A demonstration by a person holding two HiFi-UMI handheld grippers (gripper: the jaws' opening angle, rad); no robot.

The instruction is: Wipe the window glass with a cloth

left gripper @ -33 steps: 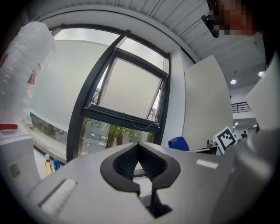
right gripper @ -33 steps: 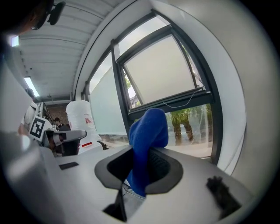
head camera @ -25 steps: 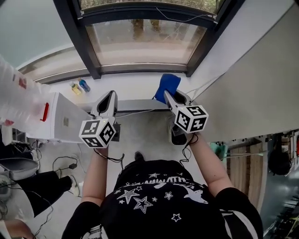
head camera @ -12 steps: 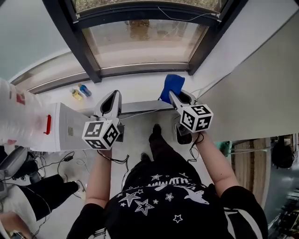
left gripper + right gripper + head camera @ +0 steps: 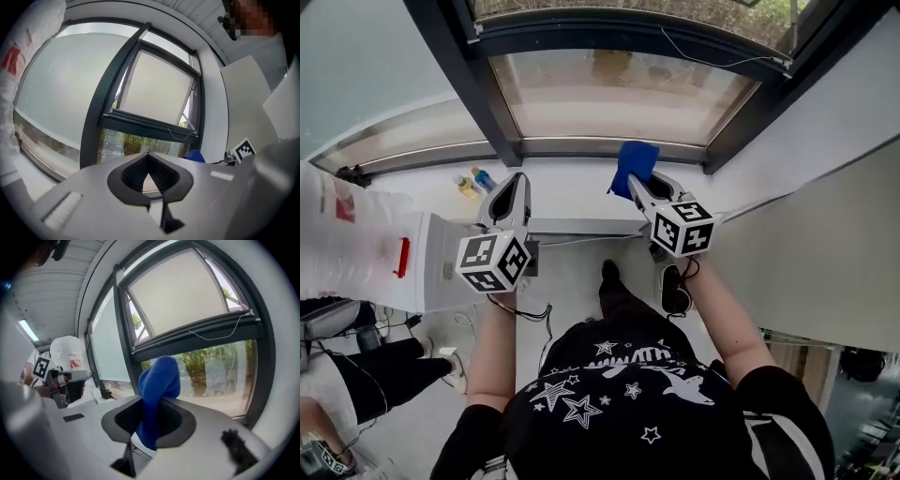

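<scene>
The window glass [image 5: 619, 94] sits in a dark frame straight ahead, above a white sill [image 5: 572, 178]. My right gripper [image 5: 635, 183] is shut on a blue cloth [image 5: 634, 165], which sticks up from its jaws [image 5: 157, 394] and hangs over the sill just short of the lower pane [image 5: 220, 371]. My left gripper [image 5: 511, 192] is shut with nothing in it; its tips meet in a point [image 5: 148, 157] aimed at the lower pane [image 5: 136, 145], beside the dark mullion [image 5: 101, 117].
Two small bottles [image 5: 476, 182] stand on the sill to the left. A white box [image 5: 431, 262] and a plastic-wrapped bulk [image 5: 342, 234] lie at the left. A white wall [image 5: 825, 216] closes the right side. A person sits at lower left [image 5: 356, 375].
I have stepped closer to the window; both grippers have risen toward the sill, and the blue cloth now overlaps the lower frame edge.
</scene>
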